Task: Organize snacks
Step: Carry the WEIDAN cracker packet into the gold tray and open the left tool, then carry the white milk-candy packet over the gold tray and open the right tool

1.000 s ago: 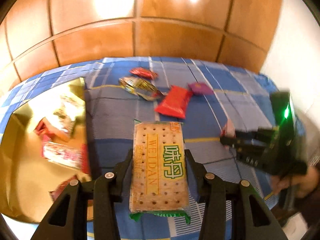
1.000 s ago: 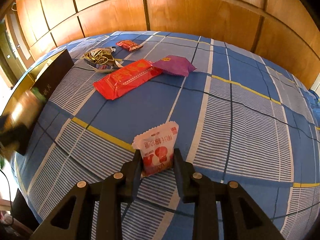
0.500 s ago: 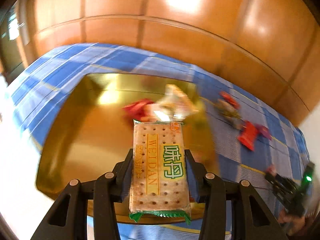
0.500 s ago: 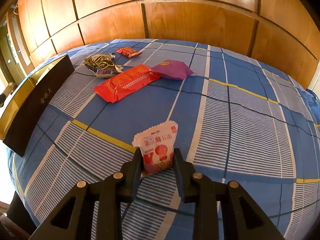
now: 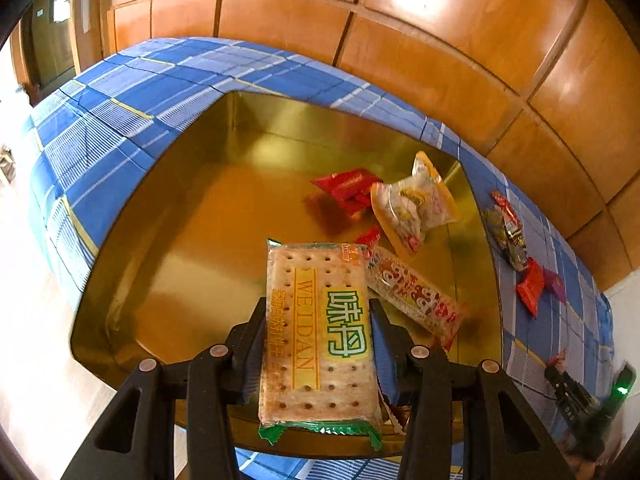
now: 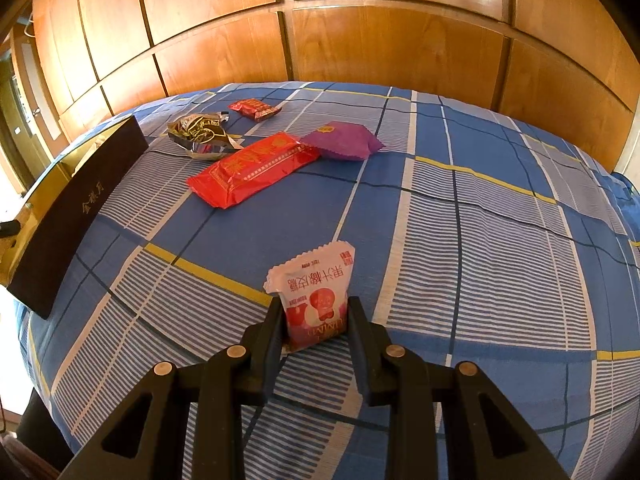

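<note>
Cracker packet (image 5: 318, 332) clamped lengthwise in left claw (image 5: 318, 336), poised over gold box (image 5: 180, 264), long axis pointing away toward packets already inside. Release apparently next. Right claw (image 6: 316, 320) clamped on pink-and-white sachet (image 6: 314, 300) above bed (image 6: 480, 220), box well left.

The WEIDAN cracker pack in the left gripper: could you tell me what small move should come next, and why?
Probably lower it a little and open the jaws: the left gripper holds the WEIDAN cracker pack above the gold box, where other snacks already lie.
</note>
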### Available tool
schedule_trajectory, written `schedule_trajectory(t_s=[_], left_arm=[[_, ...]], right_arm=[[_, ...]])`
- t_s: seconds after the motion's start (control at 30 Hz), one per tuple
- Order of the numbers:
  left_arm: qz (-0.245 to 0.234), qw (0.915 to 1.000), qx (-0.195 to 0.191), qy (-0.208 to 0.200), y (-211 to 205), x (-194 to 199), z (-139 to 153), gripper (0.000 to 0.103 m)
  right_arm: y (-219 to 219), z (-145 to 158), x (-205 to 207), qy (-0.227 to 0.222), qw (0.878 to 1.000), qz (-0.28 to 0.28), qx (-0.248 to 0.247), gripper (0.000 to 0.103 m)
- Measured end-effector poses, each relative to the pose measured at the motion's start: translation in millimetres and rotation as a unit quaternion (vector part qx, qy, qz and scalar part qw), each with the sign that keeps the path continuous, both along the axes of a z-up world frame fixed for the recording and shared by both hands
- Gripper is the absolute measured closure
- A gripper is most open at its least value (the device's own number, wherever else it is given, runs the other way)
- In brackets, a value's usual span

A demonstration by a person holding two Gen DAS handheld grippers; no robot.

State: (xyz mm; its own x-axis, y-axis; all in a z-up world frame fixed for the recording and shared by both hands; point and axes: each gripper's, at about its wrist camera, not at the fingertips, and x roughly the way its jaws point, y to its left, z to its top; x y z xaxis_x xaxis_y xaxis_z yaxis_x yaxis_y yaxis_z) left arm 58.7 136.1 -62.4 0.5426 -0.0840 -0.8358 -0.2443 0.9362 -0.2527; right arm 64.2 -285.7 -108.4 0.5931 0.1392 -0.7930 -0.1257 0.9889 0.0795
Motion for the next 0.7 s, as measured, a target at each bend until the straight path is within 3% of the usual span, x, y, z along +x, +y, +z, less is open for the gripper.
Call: schedule_trajectory(t_s=[0.4,0.7], left_arm=[[-0.015,0.9996,0.011,0.020,-11,5,-17,0.055],[-0.011,0.9975,0.068,-0.012,-22,-4,1,0.055]], right_arm=[[1,0,2,0.003,1.000,-0.004,-0.004,0.072],[3,0,2,0.000,1.000,-0.009,-0.008,0.072]])
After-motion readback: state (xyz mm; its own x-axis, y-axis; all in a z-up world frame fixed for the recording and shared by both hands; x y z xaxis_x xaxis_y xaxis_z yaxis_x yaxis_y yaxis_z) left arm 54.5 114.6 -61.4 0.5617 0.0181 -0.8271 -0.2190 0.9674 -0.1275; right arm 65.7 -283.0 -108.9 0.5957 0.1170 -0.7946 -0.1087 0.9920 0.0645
